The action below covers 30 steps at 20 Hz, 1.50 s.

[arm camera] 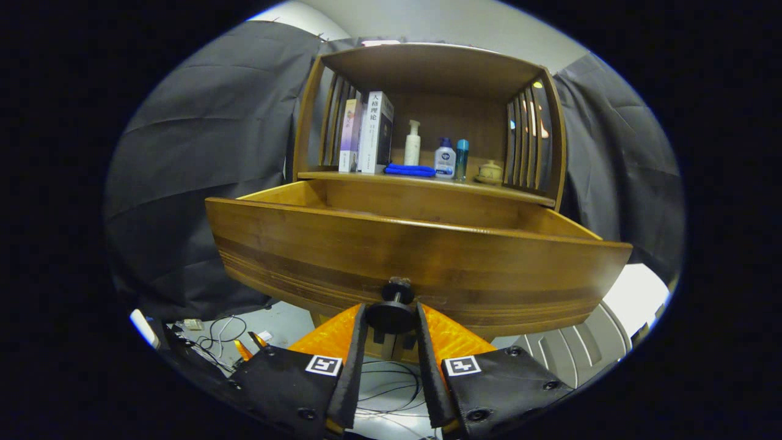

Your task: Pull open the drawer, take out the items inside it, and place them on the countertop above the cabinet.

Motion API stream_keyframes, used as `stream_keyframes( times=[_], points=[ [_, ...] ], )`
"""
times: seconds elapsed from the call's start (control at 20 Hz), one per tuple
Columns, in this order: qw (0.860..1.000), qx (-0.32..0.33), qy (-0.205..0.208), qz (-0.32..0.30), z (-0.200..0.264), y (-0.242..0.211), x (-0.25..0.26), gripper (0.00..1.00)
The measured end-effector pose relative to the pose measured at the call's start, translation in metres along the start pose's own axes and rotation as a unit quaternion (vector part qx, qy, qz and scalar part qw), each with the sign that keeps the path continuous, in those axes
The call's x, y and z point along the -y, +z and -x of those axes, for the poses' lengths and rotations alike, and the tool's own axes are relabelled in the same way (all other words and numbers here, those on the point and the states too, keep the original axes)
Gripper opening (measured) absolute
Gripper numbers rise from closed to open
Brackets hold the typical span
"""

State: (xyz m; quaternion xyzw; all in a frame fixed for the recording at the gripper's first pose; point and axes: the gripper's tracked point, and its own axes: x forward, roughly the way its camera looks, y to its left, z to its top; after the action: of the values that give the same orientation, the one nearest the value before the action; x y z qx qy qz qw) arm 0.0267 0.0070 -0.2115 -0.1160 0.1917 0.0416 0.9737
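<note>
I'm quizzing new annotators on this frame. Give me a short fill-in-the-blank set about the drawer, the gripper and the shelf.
1. The drawer stands pulled ____.
2. The gripper has its jaws on either side of the drawer's ____.
3. On the countertop, the blue cloth lies just right of the ____.

Missing words: open; knob; books

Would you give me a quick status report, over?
Gripper fingers shut on drawer knob. Drawer pulled open, contents hidden behind its front. Nothing in the way.
</note>
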Motion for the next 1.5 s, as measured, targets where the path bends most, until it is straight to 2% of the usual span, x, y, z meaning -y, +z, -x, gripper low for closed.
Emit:
stream_keyframes(
  times=[0.15,0.3,0.65,0.8,1.05,1.25,1.5],
  points=[
    [0.998,0.052,-0.003,0.017,0.007,0.033,0.006,0.76],
    [0.995,0.102,-0.011,0.007,0.018,0.071,0.013,0.98],
    [0.99,0.135,0.029,0.017,0.013,0.147,0.019,0.98],
    [0.989,0.129,0.058,0.04,0.0,0.175,0.013,0.98],
    [0.985,0.12,0.076,0.095,-0.032,0.203,0.01,0.98],
    [0.987,0.063,0.104,0.105,-0.069,0.192,0.001,0.98],
    [0.984,-0.087,0.149,0.05,-0.122,0.151,-0.009,0.98]
  ],
)
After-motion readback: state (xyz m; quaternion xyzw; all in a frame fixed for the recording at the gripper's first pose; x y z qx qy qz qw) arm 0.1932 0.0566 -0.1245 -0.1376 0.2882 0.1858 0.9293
